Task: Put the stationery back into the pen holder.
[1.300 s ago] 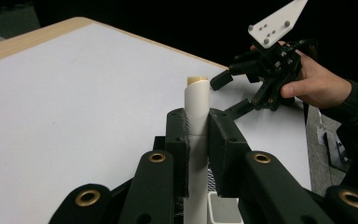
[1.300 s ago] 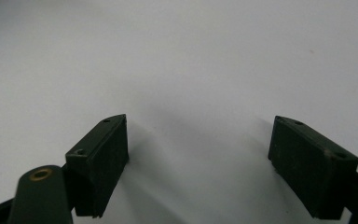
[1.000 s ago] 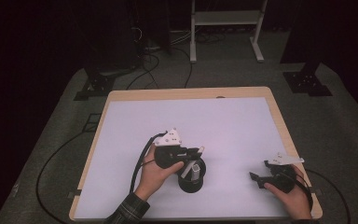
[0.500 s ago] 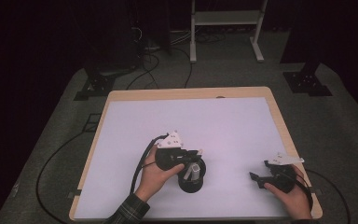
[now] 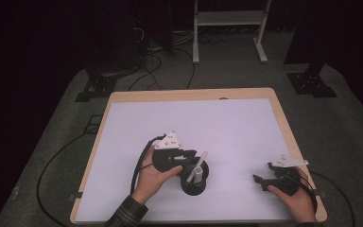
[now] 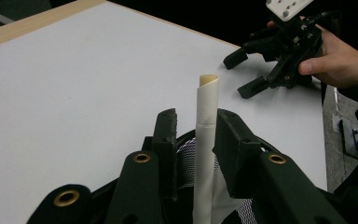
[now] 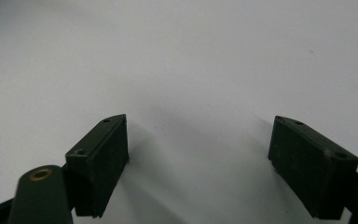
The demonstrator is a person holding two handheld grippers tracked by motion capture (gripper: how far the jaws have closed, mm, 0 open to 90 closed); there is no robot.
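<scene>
Upright and slightly tilted, the white paper-wrapped stick (image 6: 206, 140) stands in the black mesh cup (image 5: 194, 179), which sits near the table's (image 5: 123, 97) front edge, a little left of its middle. The left gripper (image 5: 189, 158) reaches over the cup with its jaws on either side of the stick, the right jaw touching it and a gap showing at the left one. Well apart, near the front right corner, the right gripper (image 5: 263, 179) rests low with its jaws spread wide over bare white surface.
</scene>
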